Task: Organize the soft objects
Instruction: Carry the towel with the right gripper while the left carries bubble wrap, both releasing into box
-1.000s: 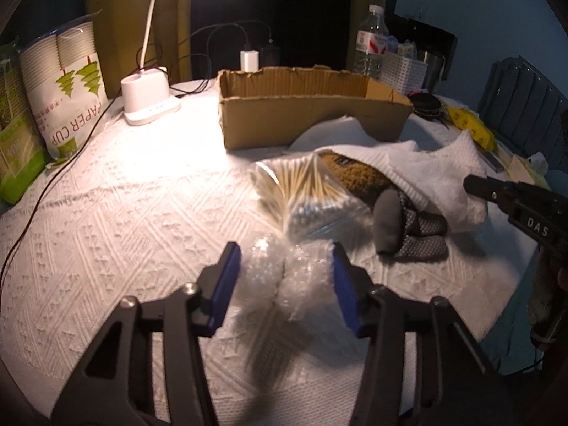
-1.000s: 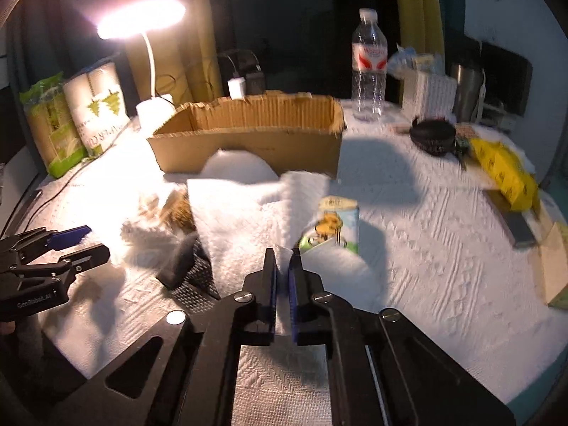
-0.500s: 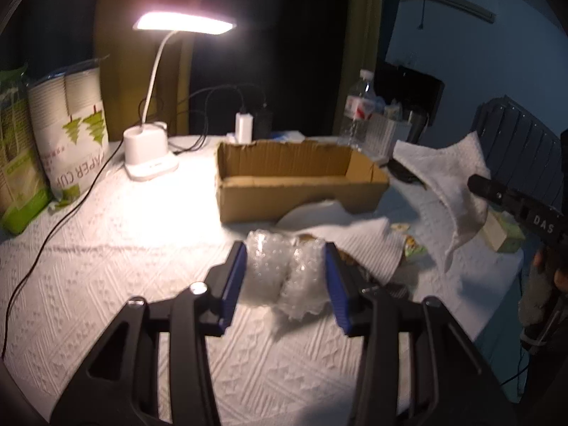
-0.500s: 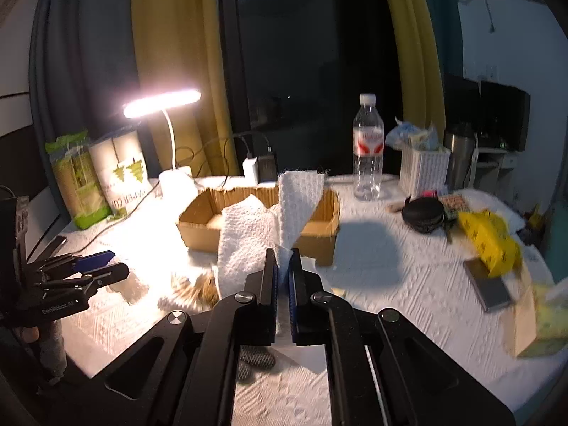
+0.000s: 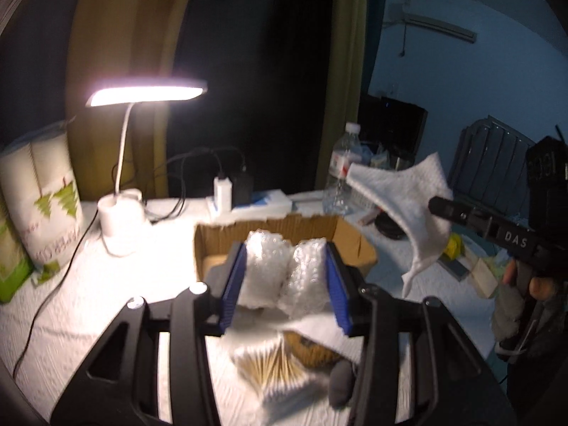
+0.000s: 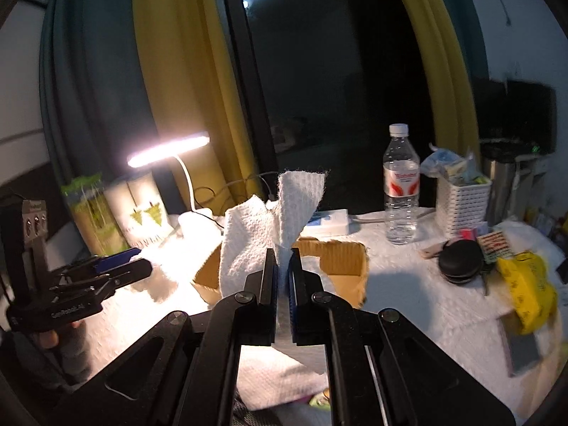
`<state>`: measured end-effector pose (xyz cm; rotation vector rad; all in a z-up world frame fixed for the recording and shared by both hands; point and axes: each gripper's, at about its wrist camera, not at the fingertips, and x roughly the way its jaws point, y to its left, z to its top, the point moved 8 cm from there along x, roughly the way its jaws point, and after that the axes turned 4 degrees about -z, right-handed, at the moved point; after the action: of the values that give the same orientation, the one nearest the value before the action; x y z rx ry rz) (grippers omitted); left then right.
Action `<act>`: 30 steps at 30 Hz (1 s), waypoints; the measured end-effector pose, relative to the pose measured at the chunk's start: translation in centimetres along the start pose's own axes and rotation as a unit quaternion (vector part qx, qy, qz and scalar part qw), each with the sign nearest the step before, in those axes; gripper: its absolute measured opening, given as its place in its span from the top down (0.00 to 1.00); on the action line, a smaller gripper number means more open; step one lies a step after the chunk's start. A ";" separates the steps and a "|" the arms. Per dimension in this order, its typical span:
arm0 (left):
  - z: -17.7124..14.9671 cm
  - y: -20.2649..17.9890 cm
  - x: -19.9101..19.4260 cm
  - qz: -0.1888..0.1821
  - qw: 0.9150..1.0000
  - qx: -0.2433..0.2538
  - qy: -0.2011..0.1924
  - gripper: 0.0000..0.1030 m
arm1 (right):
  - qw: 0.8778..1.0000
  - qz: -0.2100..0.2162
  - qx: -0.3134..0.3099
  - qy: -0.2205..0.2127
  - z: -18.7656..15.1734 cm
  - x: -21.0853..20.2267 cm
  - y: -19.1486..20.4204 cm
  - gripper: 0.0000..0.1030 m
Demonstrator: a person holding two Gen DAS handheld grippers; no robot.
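Clearly both loads hang above the table – left gripper (image 5: 285,278) fingers clamped on bubble wrap (image 5: 287,269), right gripper (image 6: 283,284) fingers pinching a white towel (image 6: 269,220). Either could snag the cardboard box (image 5: 351,245) rim – or slip free.

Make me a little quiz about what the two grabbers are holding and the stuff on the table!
1. True or false: the left gripper squeezes bubble wrap.
2. What does the right gripper pinch? A) water bottle B) white cloth C) yellow bag
3. Fill in: behind both held things sits an open cardboard ____.

Key
1. True.
2. B, the white cloth; the water bottle stands on the table.
3. box: the cardboard box.
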<state>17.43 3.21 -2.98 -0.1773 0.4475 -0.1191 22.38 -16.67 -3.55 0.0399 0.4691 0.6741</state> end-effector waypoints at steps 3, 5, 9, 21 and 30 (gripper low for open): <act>1.2 0.2 0.9 -0.004 1.000 0.001 -0.007 0.56 | 1.000 0.014 0.019 0.000 1.0 0.9 -1.0 0.94; 1.6 0.3 1.4 -0.005 1.000 -0.002 -0.006 0.56 | 0.999 0.021 0.031 0.002 1.4 1.3 -1.5 0.94; 2.6 0.2 3.0 -0.015 1.000 -0.002 -0.007 0.56 | 0.999 0.028 0.034 0.001 2.1 2.4 -2.2 0.94; 3.2 -0.6 9.2 -0.021 1.000 0.000 0.007 0.56 | 0.999 0.028 0.028 0.006 2.9 7.9 -4.3 0.94; -0.5 3.8 13.5 0.029 0.997 -0.025 0.069 0.56 | 0.996 -0.016 0.026 0.085 -2.3 14.3 -6.9 0.94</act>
<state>29.59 4.82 -9.83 -0.2061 0.5931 -0.0639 35.15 -13.65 -12.70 0.0250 0.6503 0.6367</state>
